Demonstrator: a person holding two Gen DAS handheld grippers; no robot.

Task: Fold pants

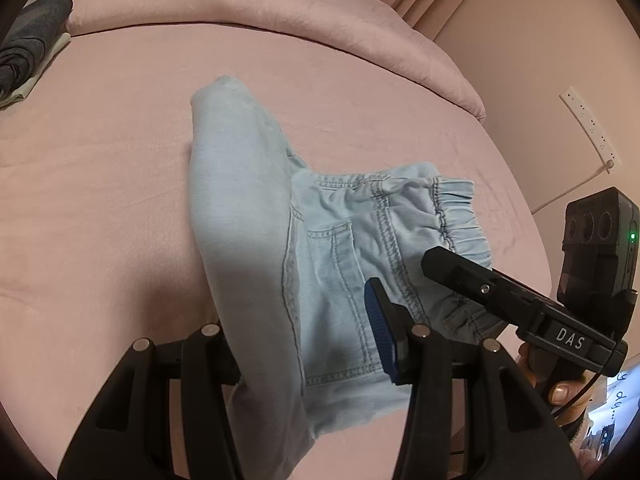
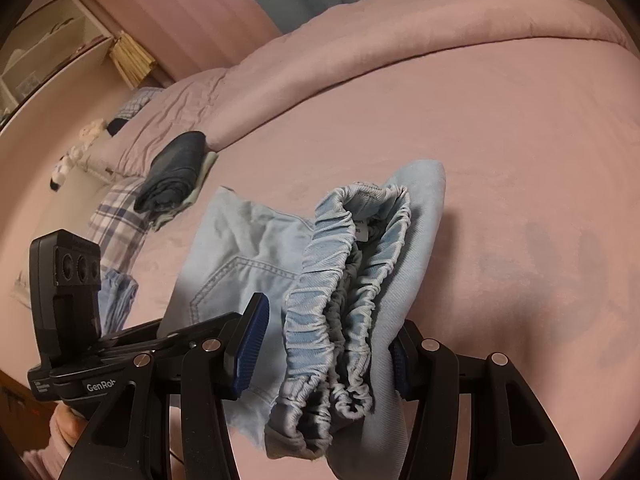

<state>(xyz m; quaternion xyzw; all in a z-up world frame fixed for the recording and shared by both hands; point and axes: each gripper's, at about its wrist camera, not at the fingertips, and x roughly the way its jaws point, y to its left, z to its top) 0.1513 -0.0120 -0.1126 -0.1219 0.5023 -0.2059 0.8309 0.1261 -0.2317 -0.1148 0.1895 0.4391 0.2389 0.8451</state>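
Light blue denim pants (image 1: 248, 208), folded over, lie on a pink bed sheet (image 1: 100, 200), near end raised off it. My left gripper (image 1: 296, 320) is shut on the leg-and-pocket side. Its left finger is hidden under the cloth and its blue pad (image 1: 380, 328) sits on top. In the right wrist view the bunched elastic waistband (image 2: 340, 280) fills my right gripper (image 2: 328, 328), which is shut on it. One blue pad (image 2: 252, 344) shows on the pocket side; cloth mostly covers the other. The left wrist view shows one right finger (image 1: 452, 268) resting on the waistband.
A dark folded garment (image 2: 176, 172) lies on a pale cloth at the bed's far left, with a plaid cloth (image 2: 120, 216) in front of it. A rolled pink duvet (image 1: 280, 12) runs along the far side. A power strip (image 1: 588, 124) hangs on the wall.
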